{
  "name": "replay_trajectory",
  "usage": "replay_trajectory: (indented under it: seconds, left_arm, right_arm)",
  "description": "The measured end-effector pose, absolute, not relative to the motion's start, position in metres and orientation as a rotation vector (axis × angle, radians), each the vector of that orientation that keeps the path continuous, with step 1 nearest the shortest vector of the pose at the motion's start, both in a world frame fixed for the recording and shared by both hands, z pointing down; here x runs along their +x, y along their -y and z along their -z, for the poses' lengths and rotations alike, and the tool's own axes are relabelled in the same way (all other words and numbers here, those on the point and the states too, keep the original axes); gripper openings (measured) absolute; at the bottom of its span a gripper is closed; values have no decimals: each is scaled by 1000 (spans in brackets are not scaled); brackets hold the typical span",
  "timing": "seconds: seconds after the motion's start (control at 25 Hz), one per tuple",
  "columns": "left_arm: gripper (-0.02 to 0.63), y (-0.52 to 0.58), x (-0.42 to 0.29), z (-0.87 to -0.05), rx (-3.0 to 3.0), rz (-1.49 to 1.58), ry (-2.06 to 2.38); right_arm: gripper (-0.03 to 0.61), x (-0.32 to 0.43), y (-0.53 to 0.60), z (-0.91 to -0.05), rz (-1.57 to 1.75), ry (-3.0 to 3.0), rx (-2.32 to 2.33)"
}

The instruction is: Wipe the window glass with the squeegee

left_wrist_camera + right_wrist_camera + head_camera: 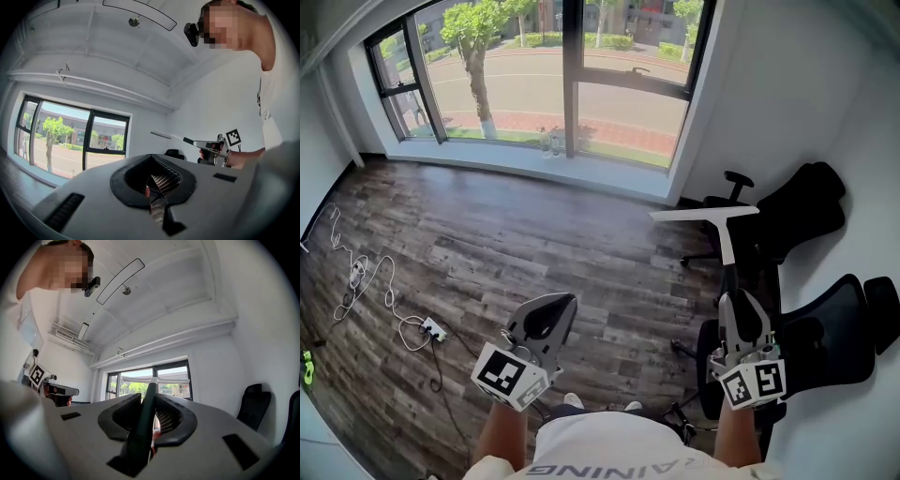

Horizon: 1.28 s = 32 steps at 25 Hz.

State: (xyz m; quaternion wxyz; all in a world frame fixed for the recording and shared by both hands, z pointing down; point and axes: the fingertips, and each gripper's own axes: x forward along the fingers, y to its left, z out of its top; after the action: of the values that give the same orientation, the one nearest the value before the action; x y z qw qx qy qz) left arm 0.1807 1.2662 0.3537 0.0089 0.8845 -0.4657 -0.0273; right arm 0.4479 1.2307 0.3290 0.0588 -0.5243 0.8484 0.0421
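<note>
Far off on my left a white cable [370, 281] and power strip [433, 329] lie loose on the wood floor [534, 234], something to step round on the way over. My left claw [551, 314] is pressed together on nothing and hangs low and near my body; I judge it is simply kept clear, since one tool needs one grip. The window [525, 75] stands at the far side of the room, well apart from me, so no wiping has begun. My right claw [739, 314] pinches the squeegee [727, 246] by its dark handle, the white blade pointing forward and lying crosswise, ready to meet the glass flat. Black office chairs [811, 202] crowd the wall near my right.
</note>
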Motion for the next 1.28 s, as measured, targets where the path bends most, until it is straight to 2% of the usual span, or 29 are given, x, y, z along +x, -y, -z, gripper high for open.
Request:
replay_trajectory:
  seconds: [0.32,0.64,1.0,1.28]
  left_arm:
    - [17,-1269,112,-383,2722,106,1424]
    - [17,-1245,87,-391,2712,117,1386]
    - [17,-1147,90,-393,2692,76,1421]
    - [17,-1033,130,-377,2720,29,1425]
  right_arm:
    - [100,389,-1231,-348,-108,-2563,-1627]
    - [100,352,-1209,-351,-111,-2623,-1621]
    - [100,360,-1102,-367,-68,-2647,-1586]
    - [100,391,-996,-378,22,-2694,-1518]
